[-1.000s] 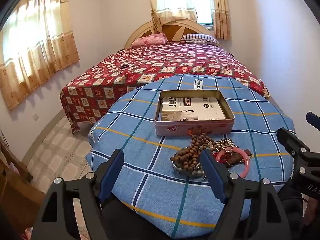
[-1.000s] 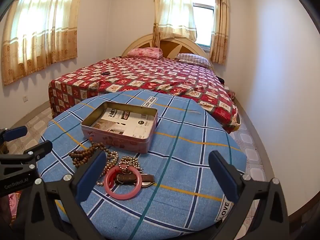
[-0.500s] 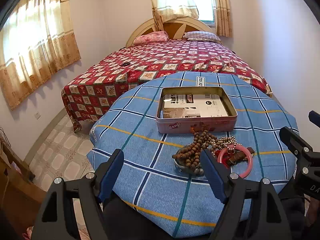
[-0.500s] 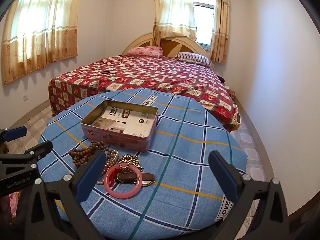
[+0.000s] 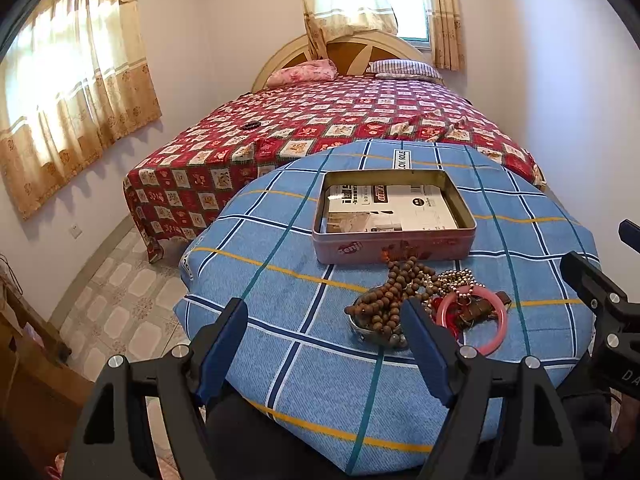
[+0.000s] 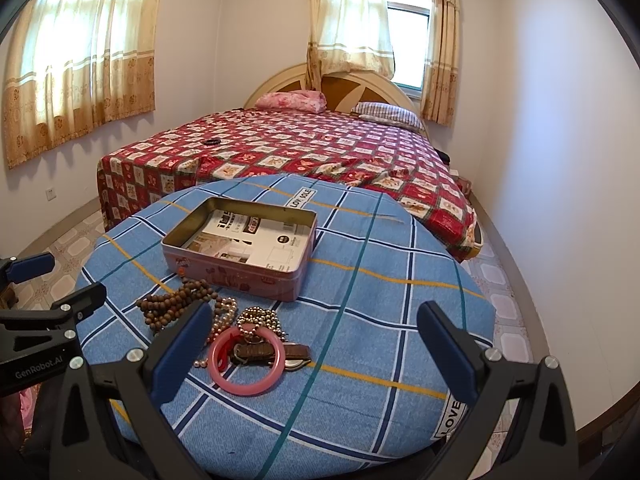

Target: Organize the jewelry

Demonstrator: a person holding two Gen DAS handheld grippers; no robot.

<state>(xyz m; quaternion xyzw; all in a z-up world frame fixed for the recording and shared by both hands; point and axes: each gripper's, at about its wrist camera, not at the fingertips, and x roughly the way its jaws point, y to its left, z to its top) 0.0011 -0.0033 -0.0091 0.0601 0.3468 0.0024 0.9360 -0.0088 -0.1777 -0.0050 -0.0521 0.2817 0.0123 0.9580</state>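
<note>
- While you hold both tools over the near edge of the round table [image 5: 304,364], your left gripper [image 5: 326,344] is spread wide with nothing between its blue pads [image 5: 224,344].
- Your right gripper [image 6: 316,348] is likewise released, jaws far apart, empty.
- Jewelry sits in one heap on the blue checked cloth [image 6: 380,320], just in front of the tin [image 6: 240,248], near side.
- Wooden bead string [image 5: 390,300] is on the left of the heap; its far end touches or nearly touches the tin's front wall, can't tell which.
- Under the wooden beads there's a small metal dish or bangle [image 5: 362,330], partly hidden.
- Pink bangle [image 6: 248,360] lies flat on the right of the heap, with a brown strap piece [image 6: 272,350] running through it.
- Metal ball chain [image 6: 260,318] is bunched just behind the pink bangle; a pale pearl strand [image 6: 224,316] sits between it and the wooden beads.
- Tin is open, pink sides, a printed white card [image 5: 392,208] flat on its floor, no jewelry in it.
- In the left view your right tool shows at the right frame edge; in the right view your left tool shows at the left edge.
- Beyond the table: bed [image 6: 304,152] with red patchwork cover, two pillows [image 6: 292,100], curtained windows [image 6: 76,52].
</note>
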